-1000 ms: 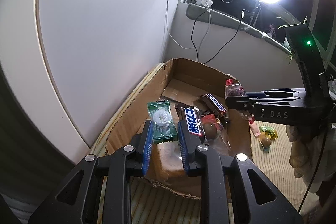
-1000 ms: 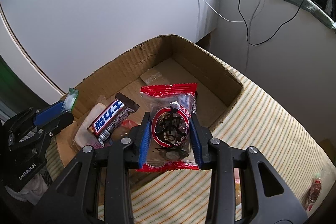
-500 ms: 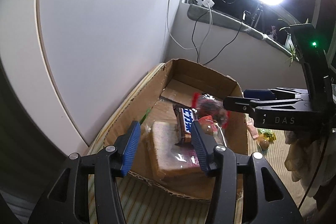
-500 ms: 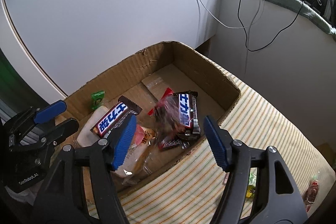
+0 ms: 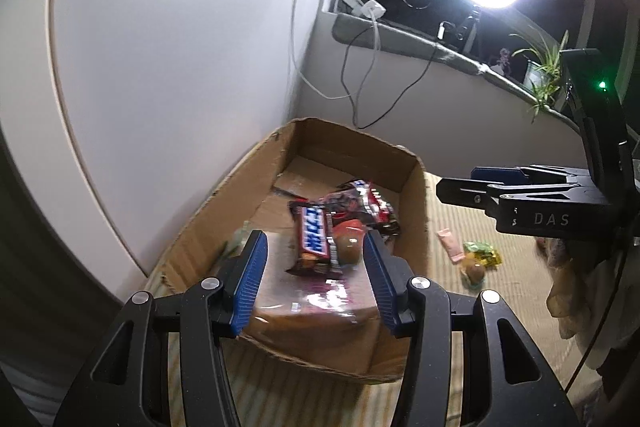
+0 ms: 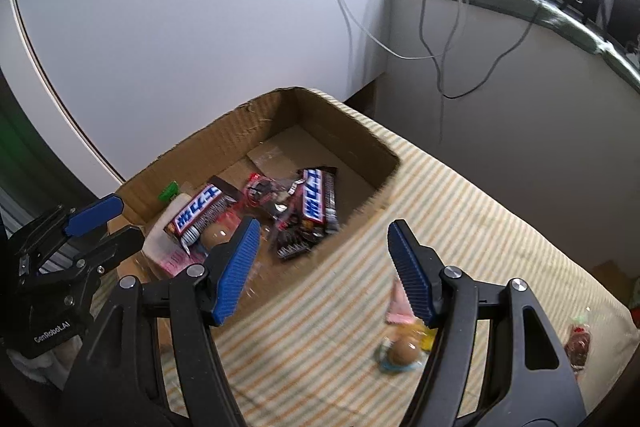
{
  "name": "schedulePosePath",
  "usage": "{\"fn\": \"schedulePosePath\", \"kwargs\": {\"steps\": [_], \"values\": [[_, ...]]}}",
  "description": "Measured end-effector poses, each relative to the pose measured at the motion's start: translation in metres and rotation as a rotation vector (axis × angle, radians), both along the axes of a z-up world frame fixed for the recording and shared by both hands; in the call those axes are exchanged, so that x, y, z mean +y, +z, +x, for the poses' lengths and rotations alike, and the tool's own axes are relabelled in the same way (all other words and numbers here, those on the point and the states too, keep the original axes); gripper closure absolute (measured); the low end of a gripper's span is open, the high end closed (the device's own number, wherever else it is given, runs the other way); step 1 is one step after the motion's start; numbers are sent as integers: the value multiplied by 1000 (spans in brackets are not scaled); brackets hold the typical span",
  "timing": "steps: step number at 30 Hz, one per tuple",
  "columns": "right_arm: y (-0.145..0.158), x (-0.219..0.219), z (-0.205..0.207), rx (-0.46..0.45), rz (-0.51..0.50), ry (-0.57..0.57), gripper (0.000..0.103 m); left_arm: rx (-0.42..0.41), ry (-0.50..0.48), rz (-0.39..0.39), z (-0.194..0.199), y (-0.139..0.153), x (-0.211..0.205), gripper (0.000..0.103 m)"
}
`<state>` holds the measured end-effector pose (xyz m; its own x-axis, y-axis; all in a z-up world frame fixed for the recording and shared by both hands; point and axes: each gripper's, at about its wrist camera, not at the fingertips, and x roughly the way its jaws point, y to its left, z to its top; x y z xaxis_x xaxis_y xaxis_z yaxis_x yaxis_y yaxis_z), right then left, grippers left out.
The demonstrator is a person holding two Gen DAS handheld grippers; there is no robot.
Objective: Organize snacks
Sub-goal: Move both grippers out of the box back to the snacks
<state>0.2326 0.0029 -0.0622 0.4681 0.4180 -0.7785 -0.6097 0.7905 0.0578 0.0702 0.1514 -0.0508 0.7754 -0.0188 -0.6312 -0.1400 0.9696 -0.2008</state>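
We hold our left gripper [image 5: 314,273] above the near end of the cardboard box [image 5: 416,211], its blue pads [image 5: 250,277] spread moderately apart with nothing pinched between them. Seen through the gap, below the fingers, a bread packet in clear wrap [image 5: 316,297] lies in the box, and just beyond the fingertips a chocolate bar with a blue label [image 5: 316,237] rests on top of it. A round brown candy [image 5: 348,249] sits close to the inner face of the right-hand pad, though we cannot tell whether they touch.

Our right gripper [image 6: 320,269] hangs over the box's near rim and the striped cloth [image 6: 460,211], its jaws spread wide and empty. Ahead of its left finger, inside the box, lie a red-wrapped snack [image 6: 268,193] and a second chocolate bar [image 6: 316,199]. Down beside its right finger, on the cloth outside the box, are a pink packet [image 6: 398,309] and a wrapped round candy [image 6: 404,351]; farther out to that side lies another small wrapped sweet [image 6: 578,345].
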Motion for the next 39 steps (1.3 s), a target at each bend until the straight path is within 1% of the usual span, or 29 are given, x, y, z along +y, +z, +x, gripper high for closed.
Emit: {"fn": "schedulePosePath", "kwargs": {"steps": [9, 15, 20, 30, 36, 39], "values": [[4, -59, -7, -25, -9, -72, 34, -16, -72, -4, 3, 6, -35, 54], [-3, -101, -3, -16, -15, -126, 34, -17, -127, -5, 7, 8, -63, 54], [-12, -125, 5, 8, -11, -155, 34, -7, -177, -7, 11, 6, -90, 54], [-36, -153, 14, 61, -6, -168, 34, 45, -270, -8, 22, -11, -134, 54], [-39, -185, 13, 30, -14, -231, 34, 80, -301, -15, 32, -24, -150, 55], [-40, -203, 13, 1, -40, -276, 34, 94, -316, -14, 39, -30, -158, 60]]}}
